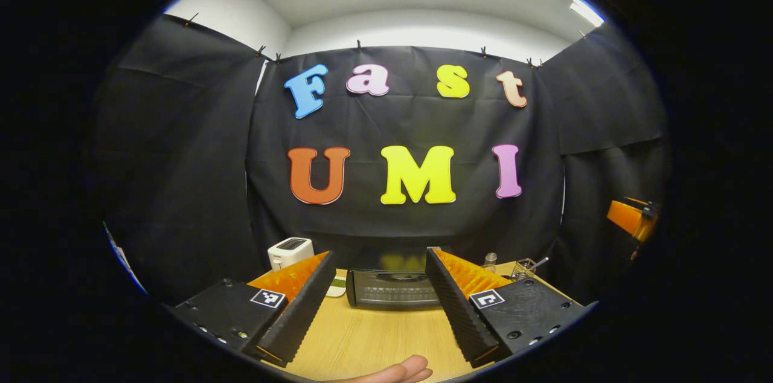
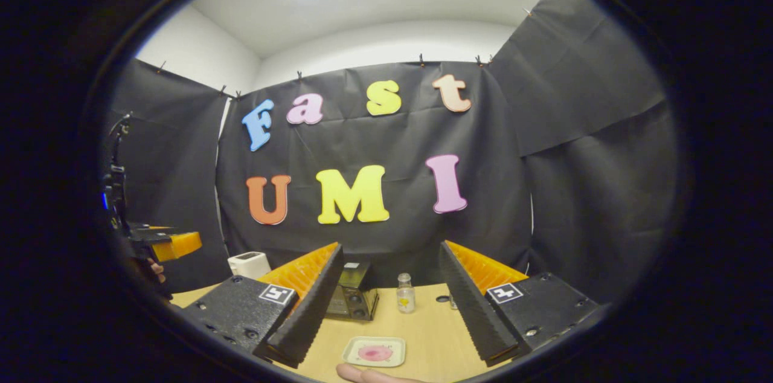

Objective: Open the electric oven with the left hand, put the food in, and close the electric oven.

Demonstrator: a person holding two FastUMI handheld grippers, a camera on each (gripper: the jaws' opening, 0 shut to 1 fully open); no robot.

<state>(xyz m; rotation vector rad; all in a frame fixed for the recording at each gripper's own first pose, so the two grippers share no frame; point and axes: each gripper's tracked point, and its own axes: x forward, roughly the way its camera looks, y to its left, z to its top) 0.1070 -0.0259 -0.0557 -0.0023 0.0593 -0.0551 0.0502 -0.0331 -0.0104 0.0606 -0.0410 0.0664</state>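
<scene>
In the left gripper view, the left hand-held gripper (image 1: 380, 298) is released, with its two fingers spread wide and nothing between them. It hangs above the wooden surface (image 1: 374, 341). Straight ahead, seen in the gap between the fingers, sits the oven (image 1: 392, 289). It is dark, its door looks closed, and it stands far back on the surface, near the booth wall. To the left of the oven is a white toaster (image 1: 290, 252). To the right of the oven are a small bottle (image 1: 490, 260) and a wire basket (image 1: 524, 268). A fingertip (image 1: 404, 371) shows at the bottom edge of this view. The right hand-held gripper (image 1: 631, 218) peeks in at the far right, up in the air.

In the right gripper view, the right hand-held gripper (image 2: 389, 304) is also released and wide open, holding nothing. Below it, on the surface (image 2: 435, 334), lies a small plate (image 2: 374, 351) with pink food (image 2: 375, 353) on it. The plate is well in front of the oven (image 2: 353, 291), which shows partly behind one finger. The bottle (image 2: 405, 293) stands just right of the oven. The toaster (image 2: 249, 264) is farther left. The left hand-held gripper (image 2: 172, 244) shows at the far left, up off the surface.
</scene>
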